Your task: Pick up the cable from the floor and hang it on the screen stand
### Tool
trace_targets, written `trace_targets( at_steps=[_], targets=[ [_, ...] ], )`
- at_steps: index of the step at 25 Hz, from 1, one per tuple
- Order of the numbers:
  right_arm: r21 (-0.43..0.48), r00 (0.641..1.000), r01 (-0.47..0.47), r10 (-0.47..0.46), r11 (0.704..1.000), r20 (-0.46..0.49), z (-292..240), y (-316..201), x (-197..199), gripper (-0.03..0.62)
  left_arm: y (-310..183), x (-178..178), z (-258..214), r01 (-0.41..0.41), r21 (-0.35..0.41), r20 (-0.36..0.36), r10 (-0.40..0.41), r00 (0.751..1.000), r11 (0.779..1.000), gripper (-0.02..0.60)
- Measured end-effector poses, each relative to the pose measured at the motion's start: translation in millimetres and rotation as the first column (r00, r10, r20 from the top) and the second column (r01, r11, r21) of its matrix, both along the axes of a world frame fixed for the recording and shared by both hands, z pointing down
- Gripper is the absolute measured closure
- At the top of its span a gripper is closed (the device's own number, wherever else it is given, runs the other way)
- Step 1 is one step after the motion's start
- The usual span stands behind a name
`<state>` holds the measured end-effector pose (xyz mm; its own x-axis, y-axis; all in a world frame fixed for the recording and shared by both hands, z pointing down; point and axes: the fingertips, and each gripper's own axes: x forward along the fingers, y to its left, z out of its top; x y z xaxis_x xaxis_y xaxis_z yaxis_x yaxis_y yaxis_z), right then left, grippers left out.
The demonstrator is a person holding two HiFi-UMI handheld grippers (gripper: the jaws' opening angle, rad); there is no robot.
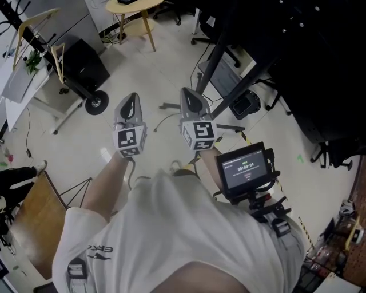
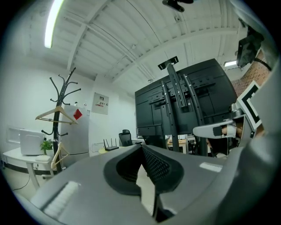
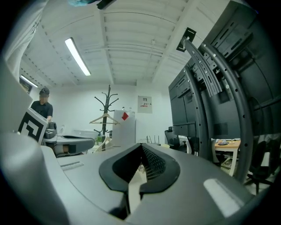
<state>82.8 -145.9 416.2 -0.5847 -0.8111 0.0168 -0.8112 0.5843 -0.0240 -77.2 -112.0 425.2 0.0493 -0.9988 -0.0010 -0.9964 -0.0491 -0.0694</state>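
We carry the left grey tool [image 1: 131,101] and the right grey tool [image 1: 191,97] level and side by side, probably just to bring them to the pickup. Both are clenched shut on nothing. The thin dark cable [image 1: 162,119] lies on the pale floor [image 1: 143,68] between them, left of the black screen stand [image 1: 229,80].

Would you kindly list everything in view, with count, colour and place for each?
screen: one, black, on its stand, right of the grippers
screen stand: one, black, feet on the floor ahead
cable: one, grey, thin, on the floor ahead
coat rack: one, black, far left
hangers: two, wooden, on the coat rack
round table: one, wooden, far ahead
wheeled cart: one, black, floor left
timer display: one, black, at the person's chest
left gripper: one, grey, shut, empty
right gripper: one, grey, shut, empty
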Motion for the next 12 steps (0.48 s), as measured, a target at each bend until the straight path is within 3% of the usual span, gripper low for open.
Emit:
trace_targets(
  at_steps=[8, 12],
  targets=[
    [-0.077, 1.0, 0.012, -0.013, 0.997, -0.009, 30, -40, -20, 0.58, -31, -21, 36, 0.023, -0.099, -0.002, -0.024, 1.0, 0.995, 0.58],
    [-0.106, 0.999, -0.023, 0.019, 0.994, -0.038, 57, -69, -70, 0.58, -65, -67, 58, -0.019, -0.084, -0.021, 0.017, 1.0, 0.996, 0.58]
  ],
)
